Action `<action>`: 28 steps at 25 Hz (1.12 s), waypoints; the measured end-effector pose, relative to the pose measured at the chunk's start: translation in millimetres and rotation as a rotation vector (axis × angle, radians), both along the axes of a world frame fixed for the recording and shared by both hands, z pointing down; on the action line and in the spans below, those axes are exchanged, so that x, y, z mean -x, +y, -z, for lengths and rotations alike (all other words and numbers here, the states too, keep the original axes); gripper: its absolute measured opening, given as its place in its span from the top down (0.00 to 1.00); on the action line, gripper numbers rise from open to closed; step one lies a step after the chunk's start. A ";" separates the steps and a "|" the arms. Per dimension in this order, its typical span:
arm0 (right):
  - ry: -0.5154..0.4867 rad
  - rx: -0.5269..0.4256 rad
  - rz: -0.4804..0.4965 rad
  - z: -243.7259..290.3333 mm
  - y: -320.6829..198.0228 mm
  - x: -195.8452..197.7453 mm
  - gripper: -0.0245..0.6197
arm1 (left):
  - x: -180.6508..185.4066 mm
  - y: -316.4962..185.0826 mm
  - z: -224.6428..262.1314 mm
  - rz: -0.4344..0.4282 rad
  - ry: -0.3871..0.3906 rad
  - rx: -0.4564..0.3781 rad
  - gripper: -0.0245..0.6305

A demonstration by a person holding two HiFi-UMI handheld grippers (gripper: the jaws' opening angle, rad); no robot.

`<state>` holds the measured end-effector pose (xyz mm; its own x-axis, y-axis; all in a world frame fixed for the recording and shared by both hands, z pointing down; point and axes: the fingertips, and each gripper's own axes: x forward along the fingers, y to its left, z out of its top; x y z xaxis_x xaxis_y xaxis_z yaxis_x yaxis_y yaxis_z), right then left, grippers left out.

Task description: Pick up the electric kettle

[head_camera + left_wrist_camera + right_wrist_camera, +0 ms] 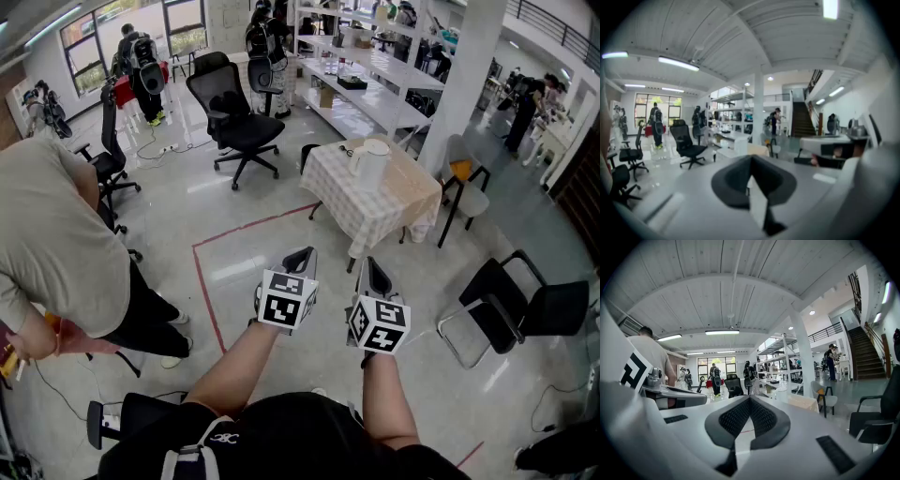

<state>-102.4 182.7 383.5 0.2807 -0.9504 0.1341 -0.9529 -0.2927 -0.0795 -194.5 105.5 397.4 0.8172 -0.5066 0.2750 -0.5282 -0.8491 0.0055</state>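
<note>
Well short of table (412, 190) | left claw (304, 255): closed, empty | right claw (374, 266): closed, empty | kettle (372, 161): untouched

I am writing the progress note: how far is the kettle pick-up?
Nothing is done yet. The electric kettle stands untouched on the checked table, far ahead. In hand: left hand-held gripper and right hand-held gripper, both shut and empty. Left: approach, open, grasp, lift.

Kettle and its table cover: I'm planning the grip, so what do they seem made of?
Kettle: probably white plastic, smooth, no metallic glint; too small to be sure.
Table cover: checked cloth, matte, hanging in soft folds at the edges.
</note>
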 end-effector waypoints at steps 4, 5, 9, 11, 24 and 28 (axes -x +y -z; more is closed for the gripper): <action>-0.006 -0.003 -0.009 -1.4 3.6 -14.3 0.97 | -15.4 5.5 -3.1 -0.019 -0.011 -0.010 0.96; -0.007 -0.002 -0.009 -1.4 4.3 -17.9 0.97 | -20.3 6.9 -2.9 -0.023 -0.011 -0.011 0.96; -0.006 0.003 -0.006 -2.9 4.5 -32.3 0.97 | -39.4 9.3 0.6 -0.033 -0.005 -0.022 0.96; -0.015 0.009 -0.006 -6.2 4.7 -39.7 0.97 | -47.5 10.8 0.7 -0.035 -0.005 -0.029 0.96; -0.026 -0.007 0.011 -5.8 4.8 -98.3 0.97 | -114.1 19.4 -7.6 -0.046 -0.021 -0.026 0.96; -0.016 -0.008 0.015 -14.3 7.8 -118.3 0.96 | -135.2 23.4 -16.3 -0.040 -0.020 -0.015 0.96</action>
<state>15.9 190.6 397.8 0.2647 -0.9555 0.1305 -0.9557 -0.2779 -0.0968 -59.3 128.9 413.7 0.8314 -0.4776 0.2839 -0.4936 -0.8695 -0.0173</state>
